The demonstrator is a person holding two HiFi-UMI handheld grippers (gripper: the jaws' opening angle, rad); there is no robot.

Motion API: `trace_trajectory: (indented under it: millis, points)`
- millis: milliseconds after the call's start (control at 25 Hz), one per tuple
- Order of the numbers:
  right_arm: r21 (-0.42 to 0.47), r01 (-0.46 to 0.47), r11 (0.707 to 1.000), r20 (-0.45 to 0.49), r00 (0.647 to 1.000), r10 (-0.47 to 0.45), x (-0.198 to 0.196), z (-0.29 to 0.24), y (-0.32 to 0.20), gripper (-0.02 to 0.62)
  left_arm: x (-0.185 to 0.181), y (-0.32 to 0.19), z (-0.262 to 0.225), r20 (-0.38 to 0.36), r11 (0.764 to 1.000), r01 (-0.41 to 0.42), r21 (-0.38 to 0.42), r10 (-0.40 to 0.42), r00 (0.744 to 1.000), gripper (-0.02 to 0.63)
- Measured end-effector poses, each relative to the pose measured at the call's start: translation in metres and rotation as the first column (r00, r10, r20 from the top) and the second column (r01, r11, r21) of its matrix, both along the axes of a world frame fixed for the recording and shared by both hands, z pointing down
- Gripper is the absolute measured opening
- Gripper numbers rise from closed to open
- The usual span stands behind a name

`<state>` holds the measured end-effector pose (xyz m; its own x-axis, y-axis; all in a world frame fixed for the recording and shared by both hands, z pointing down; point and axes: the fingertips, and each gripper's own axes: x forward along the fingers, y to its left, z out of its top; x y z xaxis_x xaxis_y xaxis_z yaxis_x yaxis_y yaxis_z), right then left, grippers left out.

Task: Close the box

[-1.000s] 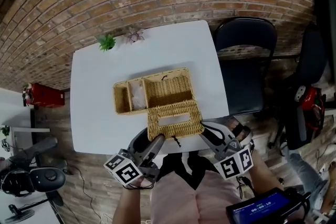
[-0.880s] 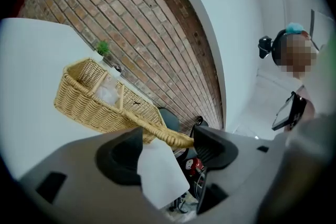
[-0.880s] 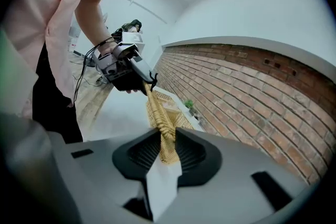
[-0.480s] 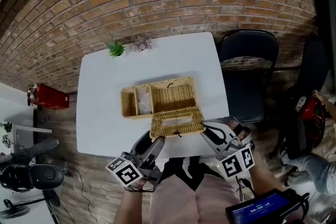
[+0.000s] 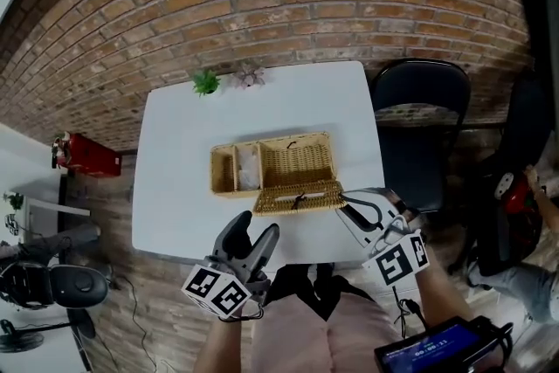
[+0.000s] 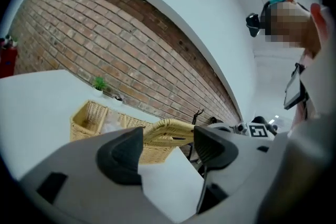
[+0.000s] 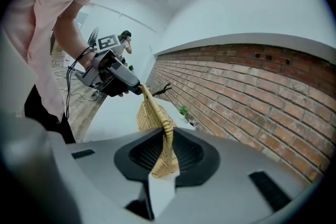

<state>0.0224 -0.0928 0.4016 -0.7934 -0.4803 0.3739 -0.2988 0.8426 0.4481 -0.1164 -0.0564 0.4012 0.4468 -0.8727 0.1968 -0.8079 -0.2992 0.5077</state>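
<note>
Closest to me, my right gripper [image 7: 166, 139] is clamped on the free edge of the wicker lid [image 7: 152, 113]. Its jaws have just been closing, with that woven rim between the pads, and they now stand only a rim's thickness apart. My left gripper [image 6: 168, 134] is spread wide and holds nothing. The lid's other end shows in the gap just past its tips, and from the head view a strip of white table [image 5: 192, 144] lies between those tips and the lid, so I judge they do not touch it. That makes my right hand the nearer one, and the only one carrying the lid. The lid's long axis runs across me from left to right, from one gripper toward the other. It is tipped up steeply on its hinge line, with the free edge on my side and the hinged edge along the near wall of the box [image 5: 271, 138]. The box sits in the middle of the table, straight ahead of both sets of jaws and beyond the lid, its long side also lying across me. It has small compartments at the left and a bigger open one at the right, directly behind the lid. As I judge it, closing means swinging the free edge up and over, away from me, onto that right compartment.
</note>
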Motion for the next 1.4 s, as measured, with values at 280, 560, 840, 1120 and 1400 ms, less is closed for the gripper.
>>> trace_trajectory:
  millis: [280,560,840,1120,1400]
  points:
    - [-0.107,-0.01,0.994,0.062,0.998,0.017,0.0,-0.011,-0.017,0.066,-0.006,-0.023,-0.012,0.129,0.998,-0.012,0.063,0.004,0.992,0.31]
    - [-0.153,-0.032,0.988,0.098,0.994,0.048,-0.003,-0.017,-0.041,0.079,-0.014,-0.049,-0.015,0.137,0.996,-0.037,0.082,0.025,0.99,0.308]
    - [-0.188,-0.067,0.98,0.117,0.989,0.09,-0.006,-0.017,-0.062,0.089,-0.015,-0.075,-0.023,0.163,0.991,-0.071,0.117,0.051,0.985,0.256]
    - [-0.211,-0.085,0.974,0.136,0.984,0.116,-0.01,-0.016,-0.077,0.095,-0.014,-0.096,-0.022,0.17,0.988,-0.101,0.121,0.08,0.982,0.153]
    - [-0.249,-0.118,0.961,0.14,0.978,0.157,-0.011,-0.01,-0.094,0.109,-0.017,-0.115,-0.016,0.213,0.991,-0.07,0.113,0.045,0.976,0.13]
